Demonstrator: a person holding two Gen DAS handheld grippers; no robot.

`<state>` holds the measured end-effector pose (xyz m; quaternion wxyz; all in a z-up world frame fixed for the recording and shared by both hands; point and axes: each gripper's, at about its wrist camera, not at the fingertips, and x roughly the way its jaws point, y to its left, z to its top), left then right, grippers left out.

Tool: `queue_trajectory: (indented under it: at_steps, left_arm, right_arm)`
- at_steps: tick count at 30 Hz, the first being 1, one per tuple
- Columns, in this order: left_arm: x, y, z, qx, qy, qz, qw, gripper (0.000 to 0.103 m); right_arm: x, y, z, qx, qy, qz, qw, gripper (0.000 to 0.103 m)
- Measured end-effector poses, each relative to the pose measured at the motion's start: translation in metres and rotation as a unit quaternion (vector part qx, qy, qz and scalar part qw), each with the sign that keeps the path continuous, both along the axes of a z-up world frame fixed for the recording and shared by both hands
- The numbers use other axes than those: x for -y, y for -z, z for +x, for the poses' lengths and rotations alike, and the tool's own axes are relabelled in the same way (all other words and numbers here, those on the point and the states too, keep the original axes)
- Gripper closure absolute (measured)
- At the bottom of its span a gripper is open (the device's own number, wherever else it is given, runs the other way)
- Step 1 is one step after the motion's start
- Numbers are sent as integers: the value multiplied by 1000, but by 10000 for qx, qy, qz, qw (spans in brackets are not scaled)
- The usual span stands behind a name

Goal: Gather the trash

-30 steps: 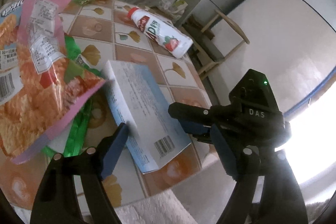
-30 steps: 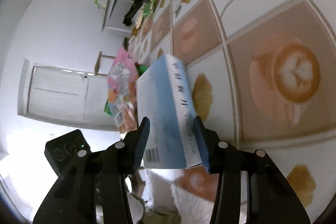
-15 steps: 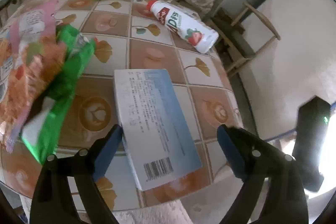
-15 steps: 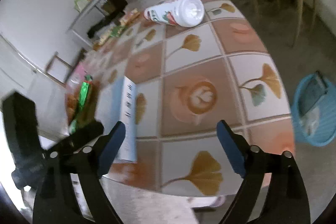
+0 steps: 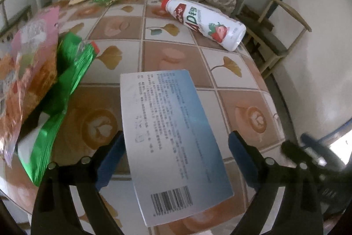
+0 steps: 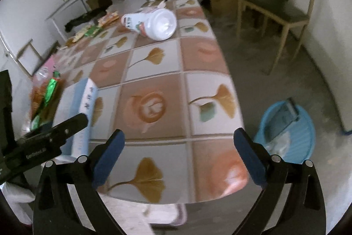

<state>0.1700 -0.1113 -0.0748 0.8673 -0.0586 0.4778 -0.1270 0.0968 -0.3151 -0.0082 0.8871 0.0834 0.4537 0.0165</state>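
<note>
Left wrist view, left tool [image 5: 173, 158] wide over box [image 5: 173, 136] (print blurred), right tool [image 6: 179, 156] just opened, empty.

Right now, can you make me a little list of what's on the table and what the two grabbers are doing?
table: tiled cloth with leaf and coffee pictures
blue box: lying flat near the table's front edge, barcode up
bottle: white strawberry drink, on its side
snack bags: pink and green, left of the box
left gripper: open around the box, not squeezing
right gripper: just been opening, nothing between its jaws
blue bin: on the floor
</note>
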Motion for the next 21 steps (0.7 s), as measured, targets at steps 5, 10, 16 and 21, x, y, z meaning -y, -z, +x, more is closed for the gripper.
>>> queue_trajectory:
  at_steps: [5,10,16,21]
  left_arm:
    - [2,1,-1,168,172,134,9996,19]
    - [-2,1,-4,262,297,45,9992,23]
    - [-6,1,-8,327,412,-104,9986,23]
    - [-11,0,-6,283,452,-305,9981,23]
  right_arm:
    - [3,-22,5,336,-51,-451,9984,8]
    - [3,-55,33,621,-336,-439,9965,8]
    - [-17,-91,107,752,-1094,-212,9909,8]
    - [-50,-80,199,222,-1732,-290,9842,8]
